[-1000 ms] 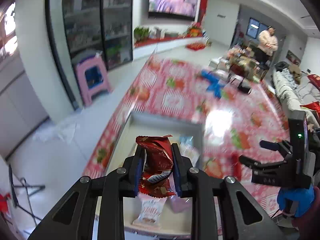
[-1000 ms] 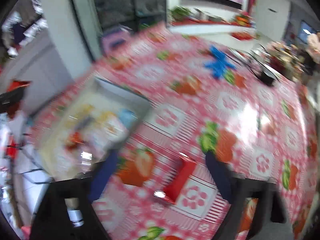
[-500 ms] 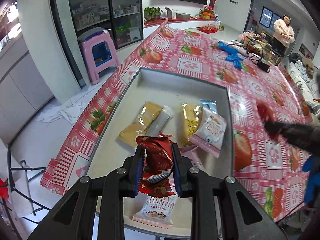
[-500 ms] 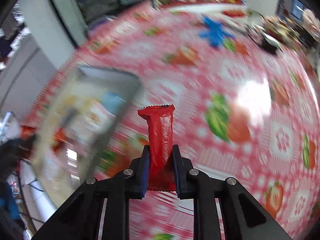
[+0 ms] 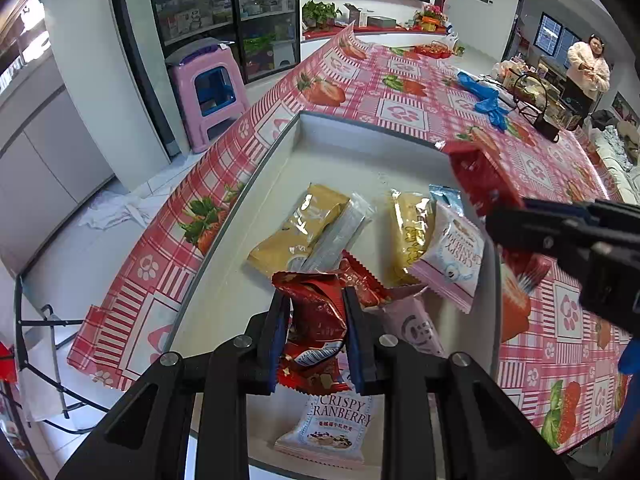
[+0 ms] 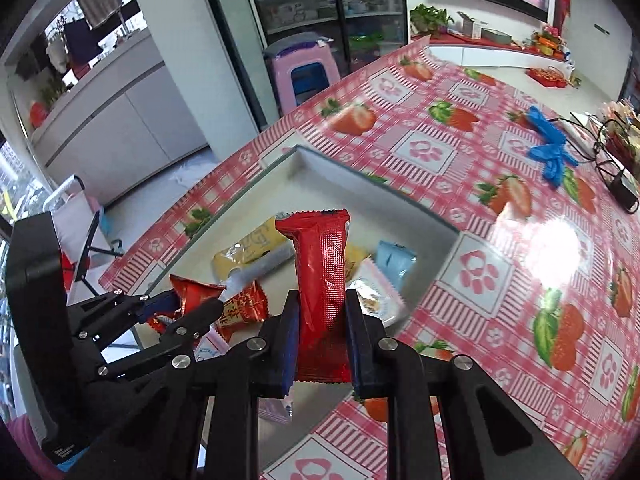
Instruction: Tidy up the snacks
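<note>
My left gripper (image 5: 316, 336) is shut on a dark red snack packet (image 5: 318, 316) and holds it just above the near end of the white tray (image 5: 320, 148). My right gripper (image 6: 322, 336) is shut on a bright red bar wrapper (image 6: 322, 272) over the tray's right rim (image 6: 380, 188); this wrapper also shows in the left wrist view (image 5: 482, 178). In the tray lie yellow packets (image 5: 296, 228), a silver stick (image 5: 336, 236), white Crispy Cranberry packets (image 5: 452, 256), a pale blue packet (image 6: 394, 258) and a pink one (image 5: 416, 328).
The table wears a red strawberry-print cloth (image 6: 520, 240). Blue gloves (image 6: 550, 148) and a black cable with adapter (image 6: 622, 192) lie at its far end. A pink stool (image 5: 208, 88) stands on the floor to the left. A person (image 5: 586, 68) stands far right.
My right gripper closed on the bright red bar on the cloth, lifted it and carried it left over the tray's rim. My left gripper moved in lower over the tray, still holding its packet.
</note>
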{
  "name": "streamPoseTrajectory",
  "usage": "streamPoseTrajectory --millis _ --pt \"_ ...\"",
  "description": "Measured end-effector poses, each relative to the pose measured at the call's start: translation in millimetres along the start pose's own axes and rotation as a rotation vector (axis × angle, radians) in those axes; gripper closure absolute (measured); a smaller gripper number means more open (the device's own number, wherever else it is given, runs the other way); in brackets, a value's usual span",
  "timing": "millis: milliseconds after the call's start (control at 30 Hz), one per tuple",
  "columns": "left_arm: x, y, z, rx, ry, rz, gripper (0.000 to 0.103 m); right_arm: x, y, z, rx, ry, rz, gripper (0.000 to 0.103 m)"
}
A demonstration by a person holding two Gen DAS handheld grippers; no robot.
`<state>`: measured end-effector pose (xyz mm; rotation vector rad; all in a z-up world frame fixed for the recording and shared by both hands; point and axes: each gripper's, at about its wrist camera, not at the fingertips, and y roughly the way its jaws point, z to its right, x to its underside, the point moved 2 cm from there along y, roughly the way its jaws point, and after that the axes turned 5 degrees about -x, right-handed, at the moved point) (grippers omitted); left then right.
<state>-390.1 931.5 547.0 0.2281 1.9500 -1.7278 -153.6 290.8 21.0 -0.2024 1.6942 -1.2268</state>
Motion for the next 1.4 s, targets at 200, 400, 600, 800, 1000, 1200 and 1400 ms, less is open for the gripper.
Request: streamPoseTrajectory --millis 200,400,600,800,1000,1200,1400 --pt "7.1 6.0 1.0 -0.011 -0.005 -0.002 0.025 7.6 18.9 -6.2 0.015 -0.027 -0.082 0.065" --pt "12.6 8.4 4.1 -0.037 0.022 0.004 0.010 8.6 15.8 -3.4 0.071 -0.032 -0.064 0.005" --pt "16.7 4.2 2.8 -0.051 0.011 0.024 0.000 12.0 14.6 3.0 0.077 -0.007 -0.082 0.001" --pt "18.9 5.6 1.2 -0.044 -0.006 -0.003 0.000 18.4 15.8 2.7 0.069 -0.013 -0.097 0.001" --pt "20.9 4.8 3.3 -0.047 -0.004 -0.016 0.000 20.9 13.7 0.8 0.067 -0.026 -0.100 0.001" --pt "20.3 4.1 5.0 -0.049 -0.006 -0.021 0.000 21.2 12.4 1.1 0.067 -0.026 -0.100 0.001" --pt "19.8 1.0 3.9 -0.044 -0.016 0.004 0.000 21.6 11.7 1.1 0.066 -0.025 -0.099 0.001"
